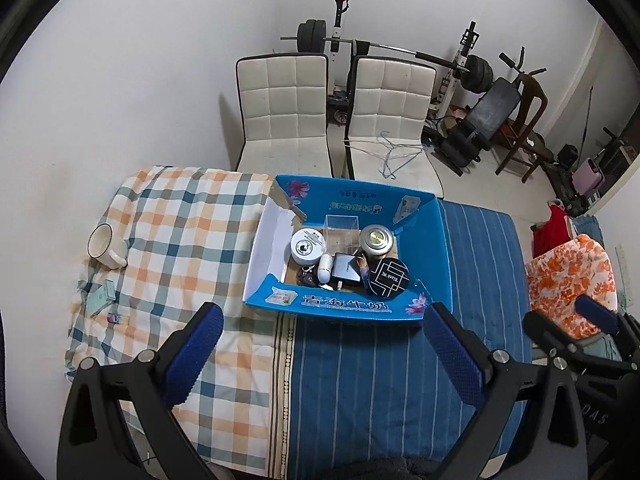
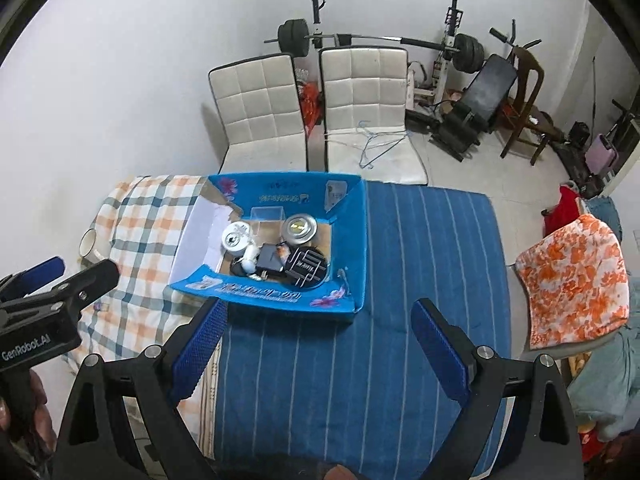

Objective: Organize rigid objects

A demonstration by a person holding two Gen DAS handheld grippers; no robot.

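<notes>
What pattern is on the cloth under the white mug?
The cloth under the mug is orange, teal and white plaid; left wrist view shows it best.

A bright blue box [image 1: 344,308] printed with pink flowers is shown at centre frame. An orange, teal and white checked cloth [image 1: 180,232] is seen at left, a white-striped blue cloth [image 1: 380,380] below.
</notes>
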